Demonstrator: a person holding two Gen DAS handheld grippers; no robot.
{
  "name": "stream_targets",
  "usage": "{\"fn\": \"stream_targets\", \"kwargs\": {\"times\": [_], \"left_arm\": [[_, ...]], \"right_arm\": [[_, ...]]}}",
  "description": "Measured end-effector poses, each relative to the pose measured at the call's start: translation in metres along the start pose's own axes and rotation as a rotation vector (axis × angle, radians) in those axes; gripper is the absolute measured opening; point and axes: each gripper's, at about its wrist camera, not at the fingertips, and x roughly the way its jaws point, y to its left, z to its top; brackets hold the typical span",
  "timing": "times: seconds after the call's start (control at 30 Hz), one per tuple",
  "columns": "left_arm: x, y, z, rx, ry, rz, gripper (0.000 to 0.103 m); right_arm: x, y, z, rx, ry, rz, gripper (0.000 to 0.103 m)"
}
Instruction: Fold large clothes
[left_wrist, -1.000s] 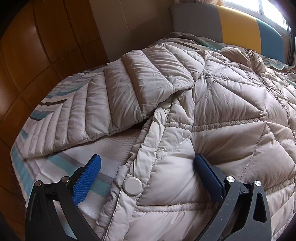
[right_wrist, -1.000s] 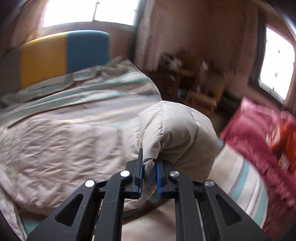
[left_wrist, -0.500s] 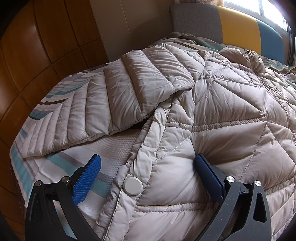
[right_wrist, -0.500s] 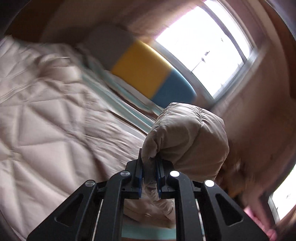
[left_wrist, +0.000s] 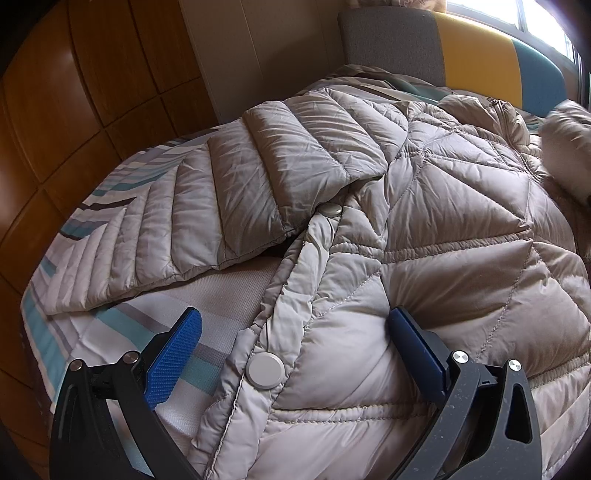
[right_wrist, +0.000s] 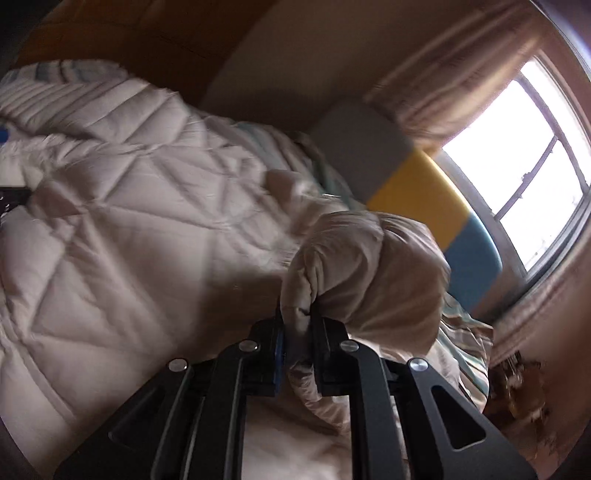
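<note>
A beige quilted puffer jacket (left_wrist: 424, 229) lies spread over the bed, front up, with round snap buttons (left_wrist: 266, 369) along its placket. One sleeve (left_wrist: 229, 206) is folded across to the left. My left gripper (left_wrist: 295, 332) rests open on the jacket's lower front, its blue pads (left_wrist: 173, 354) wide apart on either side of the placket. My right gripper (right_wrist: 297, 325) is shut on a bunched end of the jacket's other sleeve (right_wrist: 365, 269), held above the jacket body (right_wrist: 122, 229). That sleeve end shows blurred at the left wrist view's right edge (left_wrist: 569, 140).
The bed has a striped teal, grey and white sheet (left_wrist: 110, 328). A grey, yellow and blue headboard (left_wrist: 476, 51) stands at the far end under a bright window (right_wrist: 535, 147). Wooden panelling (left_wrist: 74, 92) runs along the bed's left side.
My right gripper swung and rolled with the sleeve end from the bed's right side over the jacket body. The sleeve end now shows at the left wrist view's right edge. The left gripper stayed still.
</note>
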Motion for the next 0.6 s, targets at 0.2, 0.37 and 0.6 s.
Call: {"fn": "stream_targets", "kwargs": {"times": [0.2,0.37,0.6], "left_arm": [[-0.004,0.0,0.0,0.004,-0.004,0.008,0.1],[-0.028,0.001,0.011,0.0,-0.026,0.005,0.1],[-0.101,-0.051,0.056,0.007,-0.219,-0.169,0.1]], "right_arm": [[0.005,0.005,-0.003,0.027,0.035,0.114,0.043],[-0.04,-0.041,-0.019,0.194,-0.064,0.151,0.057],[-0.049,-0.142,-0.074,0.582,0.001,0.025,0.06]]}}
